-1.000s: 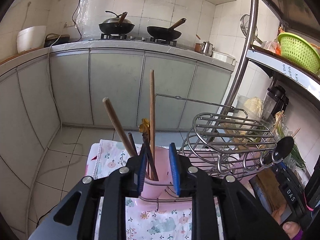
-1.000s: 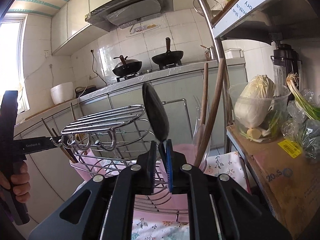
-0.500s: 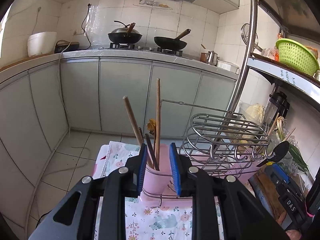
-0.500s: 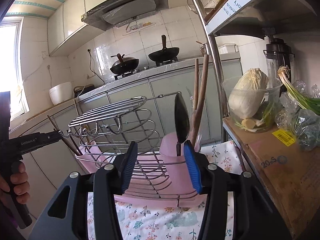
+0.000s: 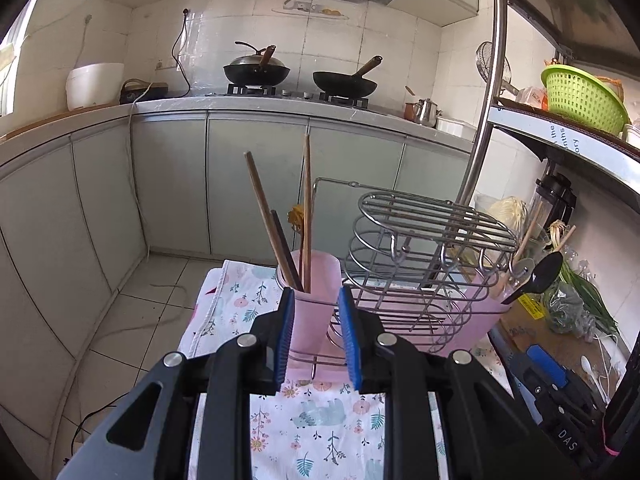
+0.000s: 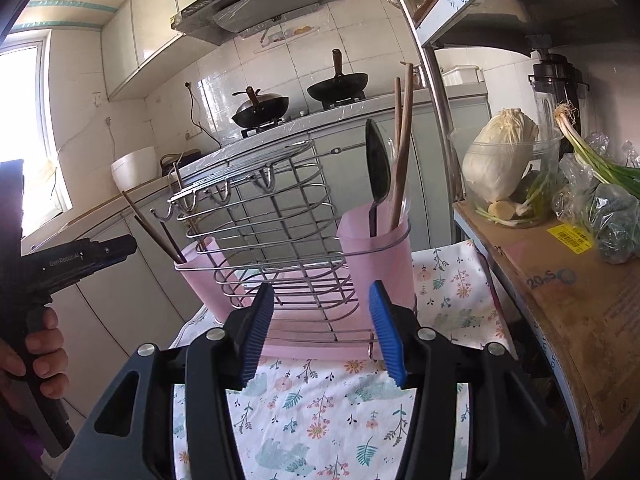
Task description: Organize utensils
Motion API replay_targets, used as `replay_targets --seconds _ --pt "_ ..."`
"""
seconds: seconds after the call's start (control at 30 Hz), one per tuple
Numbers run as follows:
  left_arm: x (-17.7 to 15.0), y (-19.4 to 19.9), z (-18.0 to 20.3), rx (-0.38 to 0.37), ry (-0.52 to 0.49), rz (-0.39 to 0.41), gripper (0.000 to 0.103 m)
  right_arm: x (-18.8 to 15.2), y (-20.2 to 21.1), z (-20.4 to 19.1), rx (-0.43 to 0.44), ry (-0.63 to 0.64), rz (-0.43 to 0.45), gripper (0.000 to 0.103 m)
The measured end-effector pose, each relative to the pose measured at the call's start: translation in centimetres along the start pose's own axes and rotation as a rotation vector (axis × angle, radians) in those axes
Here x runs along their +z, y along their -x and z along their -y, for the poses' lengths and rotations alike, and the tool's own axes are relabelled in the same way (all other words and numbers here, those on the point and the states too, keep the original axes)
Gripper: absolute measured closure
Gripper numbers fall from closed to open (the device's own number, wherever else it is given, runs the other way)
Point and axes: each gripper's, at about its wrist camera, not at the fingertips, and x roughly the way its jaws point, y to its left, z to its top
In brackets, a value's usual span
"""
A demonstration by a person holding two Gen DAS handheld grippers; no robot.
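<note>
A wire rack (image 5: 432,232) stands on a floral cloth (image 5: 320,420) with a pink cup at each end. The left pink cup (image 5: 320,268) holds chopsticks (image 5: 266,216). My left gripper (image 5: 316,300) is open just short of this cup, with nothing between its pads. The right pink cup (image 6: 376,256) holds a black spoon (image 6: 378,168) and wooden utensils (image 6: 404,140). In front of the rack (image 6: 260,216) my right gripper (image 6: 321,292) is open and empty, with its jaws wide. The black spoon (image 5: 540,276) also shows at the far end in the left wrist view.
A cardboard box (image 6: 560,300) with a cabbage tub (image 6: 500,160) and green onions (image 6: 592,152) sits at the right, beside a steel shelf post (image 6: 436,100). A green basket (image 5: 580,96) is on the shelf. A hand (image 6: 40,360) holds the other gripper at the left. Cabinets and woks lie behind.
My right gripper has let go of the black spoon, which now stands in the right cup, and its jaws have opened. Both grippers have drawn back from the rack.
</note>
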Motion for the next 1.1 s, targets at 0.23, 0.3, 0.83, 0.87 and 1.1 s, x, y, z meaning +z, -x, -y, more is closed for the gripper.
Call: replay_targets --seconds 0.23,0.3,0.83,0.87,1.1 --pt "-2.0 1.0 1.0 0.005 -0.013 -0.055 0.081 -1.0 1.4 -1.7 0.034 0.048 -0.023 0.053" --pt "-2.6 1.2 1.2 0.011 -0.007 -0.074 0.081 -1.3 1.7 -2.0 0.045 0.052 -0.031 0.053" --pt "-4.5 2.0 2.8 0.028 0.062 -0.099 0.081 -1.9 2.6 -3.6 0.084 0.146 -0.075 0.037" --pt "-4.6 2.1 2.9 0.029 0.061 -0.098 0.081 -2.0 2.6 -3.6 0.083 0.151 -0.078 0.037" --pt "-5.5 2.5 3.3 0.0 0.052 -0.109 0.081 -3.1 3.0 -3.8 0.054 0.136 -0.114 0.036"
